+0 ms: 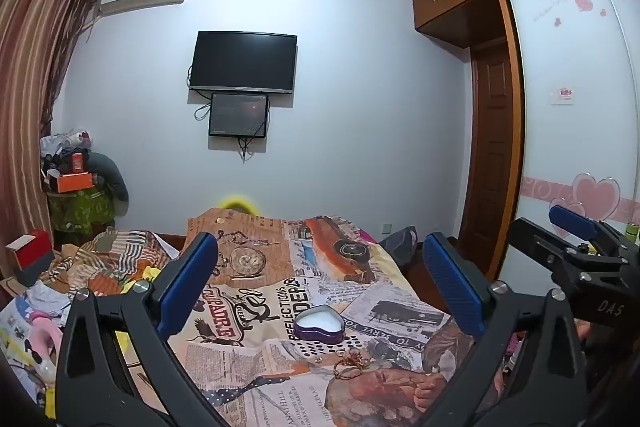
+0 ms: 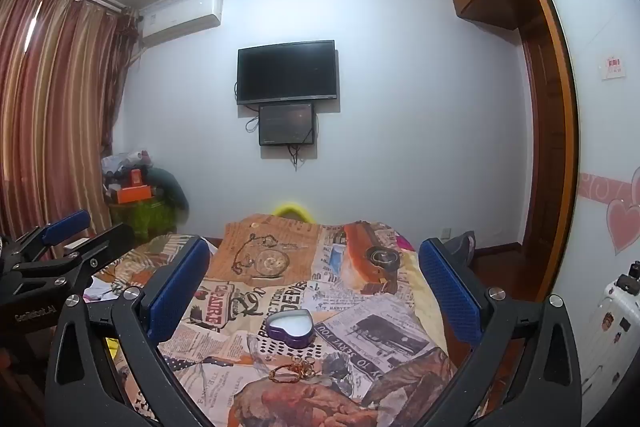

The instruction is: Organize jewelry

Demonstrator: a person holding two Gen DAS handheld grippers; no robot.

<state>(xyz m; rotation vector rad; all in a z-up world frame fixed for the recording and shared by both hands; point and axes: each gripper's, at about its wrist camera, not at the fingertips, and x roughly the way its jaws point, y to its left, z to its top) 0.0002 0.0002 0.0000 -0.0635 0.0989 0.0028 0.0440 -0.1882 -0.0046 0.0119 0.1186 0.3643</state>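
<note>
Newsprint bedspread [image 1: 256,343] carries a heart-shaped tin [image 1: 319,323] ahead of both hand-held grippers [image 1: 320,279] [image 2: 316,287], jaws apart, empty. Nothing's picked yet; next, grasp the chains [image 2: 294,373] nearer them.

Dim, bluish indoor light (ceiling glare above in the right view), strong fisheye bending, dark corners.

Your left gripper [image 1: 320,291] has matte black triangular arms with cut-out slots, each tipped by a ribbed blue pad [image 1: 188,281]. Silver round screws [image 1: 141,286] sit just behind the pads. Your right gripper [image 2: 314,291] is built the same: black arms, textured blue pads [image 2: 450,291], silver screws [image 2: 496,293]. White lettering marks each black body.
</note>
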